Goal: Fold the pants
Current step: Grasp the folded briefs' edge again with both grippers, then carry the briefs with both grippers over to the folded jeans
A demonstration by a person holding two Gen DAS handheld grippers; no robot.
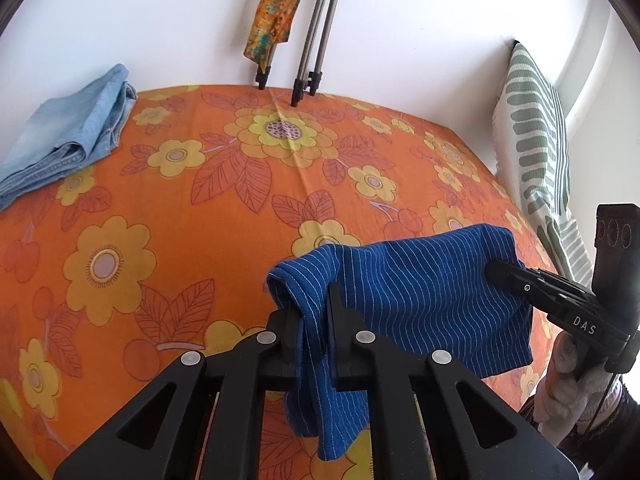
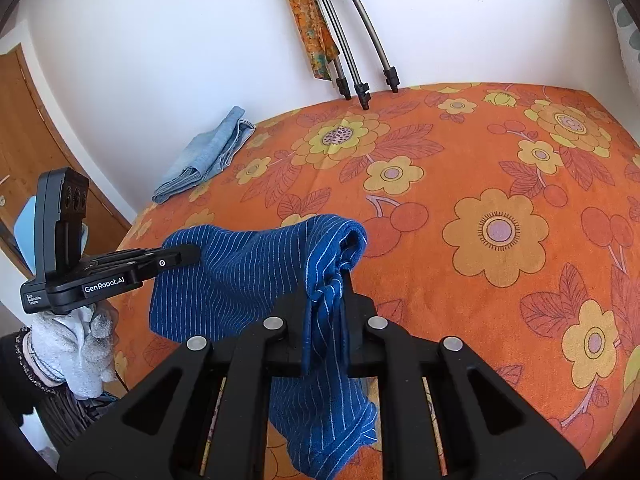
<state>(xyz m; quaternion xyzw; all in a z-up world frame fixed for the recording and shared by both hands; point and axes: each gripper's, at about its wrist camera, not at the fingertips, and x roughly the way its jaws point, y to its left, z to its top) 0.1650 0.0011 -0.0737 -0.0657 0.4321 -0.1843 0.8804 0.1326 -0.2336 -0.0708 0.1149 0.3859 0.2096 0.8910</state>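
**Both grippers holding the blue pants above the bed**

The left gripper [image 1: 314, 308] is clamping one bunched corner of the blue pinstriped pants [image 1: 420, 292], its fingers pressed narrow on the cloth. The right gripper [image 2: 326, 292] is pinching the opposite corner the same way, fingers nearly together with fabric between them. The pants are hanging between the two grippers as a short span, raised off the orange flowered bedspread [image 1: 180, 200], with loose ends drooping below each grip. In the left wrist view the right gripper is reaching in from the right edge, a gloved hand [image 1: 560, 376] under it; in the right wrist view the left gripper is coming in from the left. Folded light jeans [image 1: 68, 136] are lying at the far left of the bed near the wall. Tripod legs [image 1: 308, 48] are standing at the far edge, and a striped pillow [image 1: 536, 136] is leaning against the wall on the right.
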